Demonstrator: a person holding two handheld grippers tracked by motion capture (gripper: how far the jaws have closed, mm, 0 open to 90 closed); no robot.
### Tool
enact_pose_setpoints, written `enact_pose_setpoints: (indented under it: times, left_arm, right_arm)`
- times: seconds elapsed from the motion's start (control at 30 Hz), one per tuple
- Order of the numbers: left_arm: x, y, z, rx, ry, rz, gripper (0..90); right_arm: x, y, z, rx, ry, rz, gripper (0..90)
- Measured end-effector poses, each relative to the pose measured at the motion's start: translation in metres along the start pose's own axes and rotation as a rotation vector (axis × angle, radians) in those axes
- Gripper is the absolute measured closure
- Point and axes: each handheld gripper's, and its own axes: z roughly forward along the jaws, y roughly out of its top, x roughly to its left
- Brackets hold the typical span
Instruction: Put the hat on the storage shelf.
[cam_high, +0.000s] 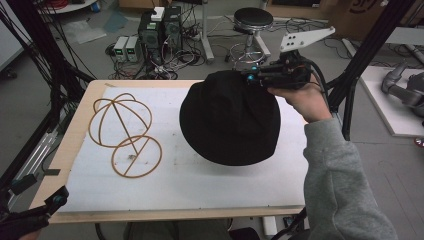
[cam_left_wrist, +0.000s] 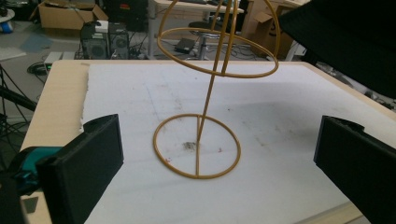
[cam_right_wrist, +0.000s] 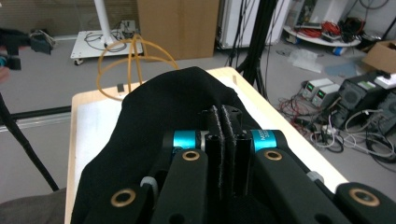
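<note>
Your table (cam_high: 75, 135) carried a white mat (cam_high: 210, 175) over most of its top. The black hat (cam_high: 230, 117) hung off the mat at about the 2 o'clock part of the table, crown toward you in the high view, casting a shadow under it. At 9 o'clock stood the wire hat stand (cam_high: 125, 131), tan: a round base ring flat on the mat, a thin stem, a globe of hoops on top; well apart from the hat. Your right hand (cam_high: 302, 100) held the right gripper (cam_high: 260, 75) at the hat's 1 o'clock edge, jaws pressed narrow with a fold of black fabric pinched between them, plain in the right gripper view (cam_right_wrist: 223, 140). Your left gripper (cam_high: 42, 212) sat off the table's 7 o'clock corner, jaws spread wide and holding nothing, facing the stand's base ring (cam_left_wrist: 197, 145)
</note>
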Motion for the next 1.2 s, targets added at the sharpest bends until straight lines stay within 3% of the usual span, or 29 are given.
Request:
enact_pose_setpoints:
  times: [0.2,0.37,0.53,0.63,0.67,0.87,0.93,1.0,1.1,1.2]
  left_arm:
    - [-0.003,-0.004,-0.011,0.0,0.008,0.002,1.8]
    - [-0.005,-0.007,-0.022,-0.004,0.019,-0.002,1.8]
    - [-0.009,-0.011,-0.033,-0.003,0.047,-0.01,1.8]
    - [-0.011,-0.013,-0.04,-0.007,0.055,-0.011,1.8]
    - [-0.011,-0.014,-0.043,-0.009,0.06,-0.011,1.8]
    - [-0.013,-0.022,-0.061,-0.004,0.09,-0.022,1.8]
    - [-0.015,-0.026,-0.067,-0.001,0.104,-0.026,1.8]
    - [-0.016,-0.029,-0.074,0.016,0.144,-0.028,1.8]
    - [-0.017,-0.034,-0.086,0.02,0.164,-0.041,1.8]
    - [-0.02,-0.039,-0.096,0.023,0.186,-0.049,1.8]
  right_arm:
    - [0.003,0.026,0.007,-0.018,0.005,-0.022,89.1]
    - [0.01,0.055,0.014,-0.058,0.04,-0.039,89.1]
    - [0.021,0.072,0.029,-0.057,0.07,-0.06,89.1]
    - [0.031,0.087,0.049,-0.066,0.117,-0.074,89.1]
    - [0.031,0.087,0.049,-0.066,0.117,-0.074,89.1]
    - [0.043,0.107,0.089,-0.07,0.178,-0.107,89.0]
    - [0.048,0.113,0.11,-0.074,0.212,-0.114,89.0]
    - [0.049,0.115,0.116,-0.072,0.222,-0.117,89.0]
    - [0.056,0.123,0.143,-0.076,0.259,-0.125,89.0]
    - [0.059,0.125,0.156,-0.068,0.28,-0.127,89.0]
